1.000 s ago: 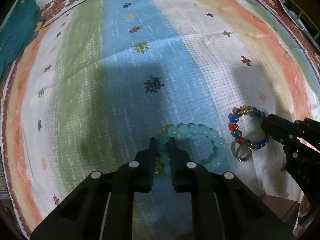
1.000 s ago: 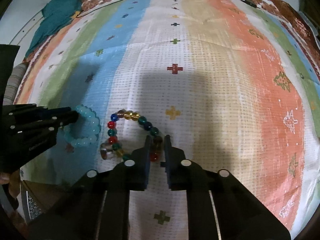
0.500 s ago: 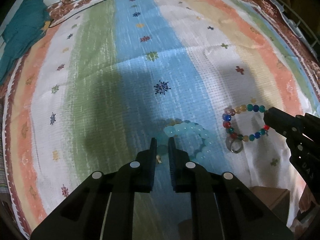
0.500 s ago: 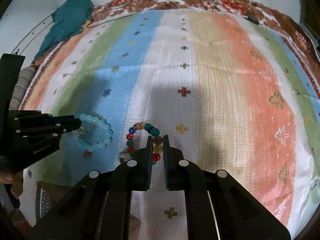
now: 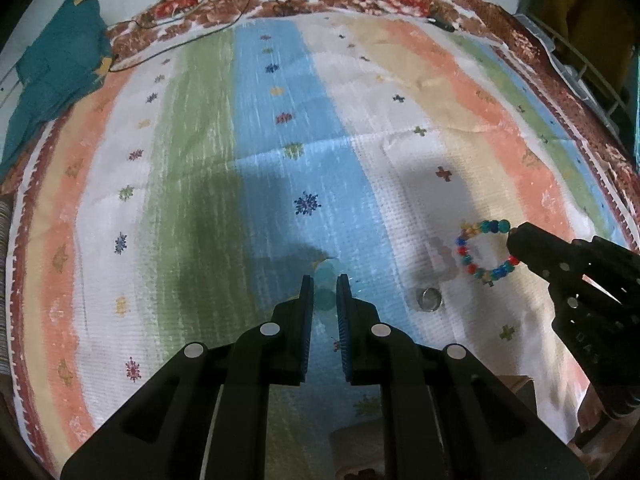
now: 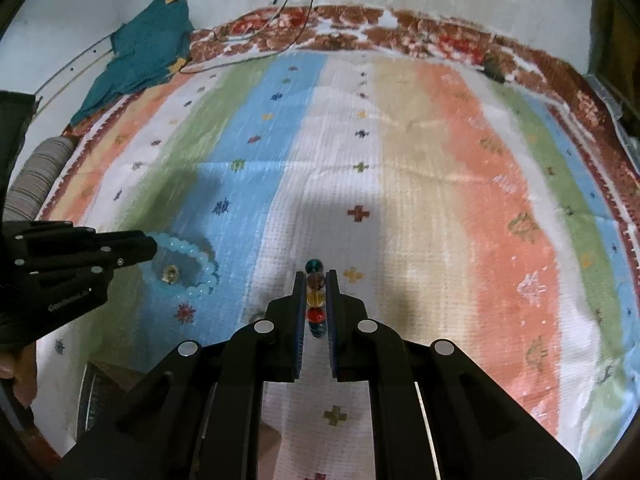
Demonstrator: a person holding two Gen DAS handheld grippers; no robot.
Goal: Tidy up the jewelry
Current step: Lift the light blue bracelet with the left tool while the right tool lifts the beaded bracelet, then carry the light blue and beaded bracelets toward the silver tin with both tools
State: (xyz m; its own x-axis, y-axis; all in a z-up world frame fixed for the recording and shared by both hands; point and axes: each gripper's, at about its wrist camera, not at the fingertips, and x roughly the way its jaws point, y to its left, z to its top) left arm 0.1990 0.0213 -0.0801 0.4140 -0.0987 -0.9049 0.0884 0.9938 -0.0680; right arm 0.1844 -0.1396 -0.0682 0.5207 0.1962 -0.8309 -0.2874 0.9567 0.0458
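Note:
In the left wrist view my left gripper [image 5: 324,280] is shut on a pale turquoise bead bracelet [image 5: 325,292], seen edge-on between the pads. The right wrist view shows that bracelet [image 6: 200,266] hanging as a loop from the left gripper [image 6: 154,245], above a small gold piece [image 6: 171,273] on the striped cloth [image 6: 440,200]. My right gripper [image 6: 315,276] is shut on a multi-colour bead bracelet [image 6: 315,298]. In the left wrist view the right gripper [image 5: 512,240] holds that bracelet [image 5: 480,256] clear of the cloth. A silver ring [image 5: 429,299] lies on the cloth between the grippers.
A teal garment [image 5: 56,72] lies at the cloth's far left corner, with thin cables [image 5: 192,36] along the far border. A wire rack [image 5: 580,68] stands at the far right. A brown box [image 6: 104,384] sits by the cloth's near edge.
Both grippers have risen, each lifting its bracelet off the cloth. The silver ring, earlier touching the multi-colour bracelet, stays behind on the cloth.

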